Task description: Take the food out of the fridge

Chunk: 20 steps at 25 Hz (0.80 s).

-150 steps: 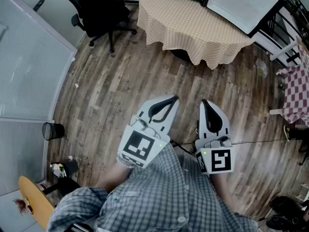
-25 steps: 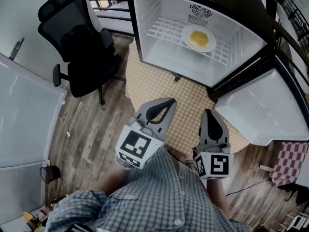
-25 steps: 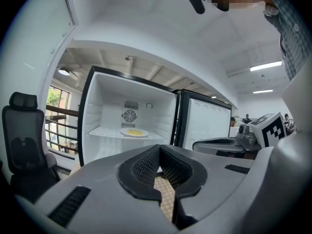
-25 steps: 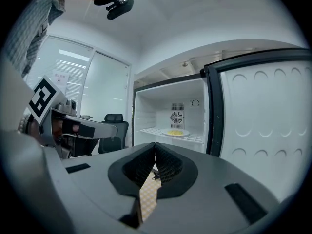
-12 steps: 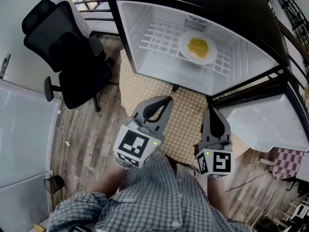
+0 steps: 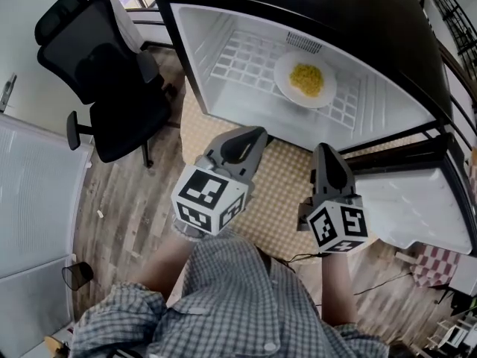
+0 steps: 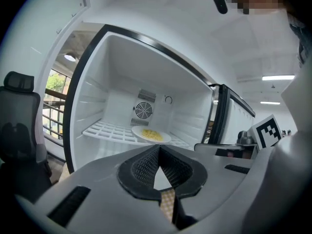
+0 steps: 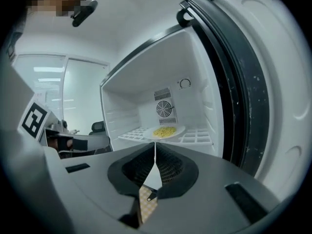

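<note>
A small black fridge (image 6: 402, 28) stands open on a table. On its white wire shelf (image 6: 246, 58) sits a white plate (image 6: 283, 77) of yellow food (image 6: 307, 79), also seen as the plate (image 7: 151, 135) and the plate (image 8: 165, 131) in the two gripper views. My left gripper (image 6: 253, 134) is shut and empty, just in front of the fridge's lower left edge. Beside it my right gripper (image 6: 323, 152) is shut and empty, near the lower right corner by the hinge. Both point at the opening, short of the plate.
The fridge door (image 6: 414, 207) hangs open to the right. A beige checked tablecloth (image 6: 279, 177) lies under the grippers. A black office chair (image 6: 104, 73) stands to the left on the wood floor (image 6: 127, 200), with a white wall panel (image 6: 37, 200) beyond it.
Both grippers have moved forward toward the open fridge and rolled slightly. The fridge and plate now fill more of the head view.
</note>
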Tool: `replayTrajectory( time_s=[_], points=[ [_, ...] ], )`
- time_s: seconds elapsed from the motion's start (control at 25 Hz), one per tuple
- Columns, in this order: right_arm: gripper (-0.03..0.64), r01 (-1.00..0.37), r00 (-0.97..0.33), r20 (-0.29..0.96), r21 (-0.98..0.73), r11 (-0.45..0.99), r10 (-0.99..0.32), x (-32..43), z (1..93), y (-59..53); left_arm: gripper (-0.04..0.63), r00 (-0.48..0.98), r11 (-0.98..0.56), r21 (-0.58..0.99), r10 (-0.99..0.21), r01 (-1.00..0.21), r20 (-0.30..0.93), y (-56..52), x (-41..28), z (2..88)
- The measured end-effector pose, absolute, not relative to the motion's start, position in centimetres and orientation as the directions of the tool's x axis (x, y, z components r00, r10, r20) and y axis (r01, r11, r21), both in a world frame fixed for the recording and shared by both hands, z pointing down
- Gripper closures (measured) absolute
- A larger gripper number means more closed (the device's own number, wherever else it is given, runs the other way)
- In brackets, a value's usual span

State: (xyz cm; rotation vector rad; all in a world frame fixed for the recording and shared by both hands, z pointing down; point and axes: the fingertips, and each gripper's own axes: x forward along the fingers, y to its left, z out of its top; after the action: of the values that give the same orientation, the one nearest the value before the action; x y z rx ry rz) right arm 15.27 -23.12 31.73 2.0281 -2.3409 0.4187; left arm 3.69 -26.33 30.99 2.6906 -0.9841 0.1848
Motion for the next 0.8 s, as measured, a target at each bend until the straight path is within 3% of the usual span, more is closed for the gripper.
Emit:
replayTrajectory(
  time_s=[0.28, 0.48, 0.64, 0.8],
  points=[
    [0.604, -0.870, -0.213, 0.164, -0.481, 0.110, -0.963, 16.4, 32.2, -26.0, 0.588, 0.765, -0.673, 0.370, -0.606, -0.640, 0.218, -29.5, 5.7, 31.9],
    [0.604, -0.777, -0.228, 0.145, -0.622, 0.091, -0.963, 16.5, 32.7, -27.4, 0.517, 0.780, -0.616, 0.502, -0.584, -0.607, 0.226, -30.8, 7.5, 32.8],
    [0.548, -0.757, -0.242, 0.126, -0.645, 0.106, -0.962, 16.3, 32.4, -28.5, 0.485, 0.787, -0.572, 0.584, -0.581, -0.576, 0.206, -32.0, 8.6, 32.5],
    [0.528, -0.809, -0.221, 0.145, -0.580, 0.098, -0.964, 16.8, 32.1, -29.8, 0.475, 0.774, -0.589, 0.544, -0.602, -0.598, 0.198, -33.6, 8.8, 31.5]
  ],
)
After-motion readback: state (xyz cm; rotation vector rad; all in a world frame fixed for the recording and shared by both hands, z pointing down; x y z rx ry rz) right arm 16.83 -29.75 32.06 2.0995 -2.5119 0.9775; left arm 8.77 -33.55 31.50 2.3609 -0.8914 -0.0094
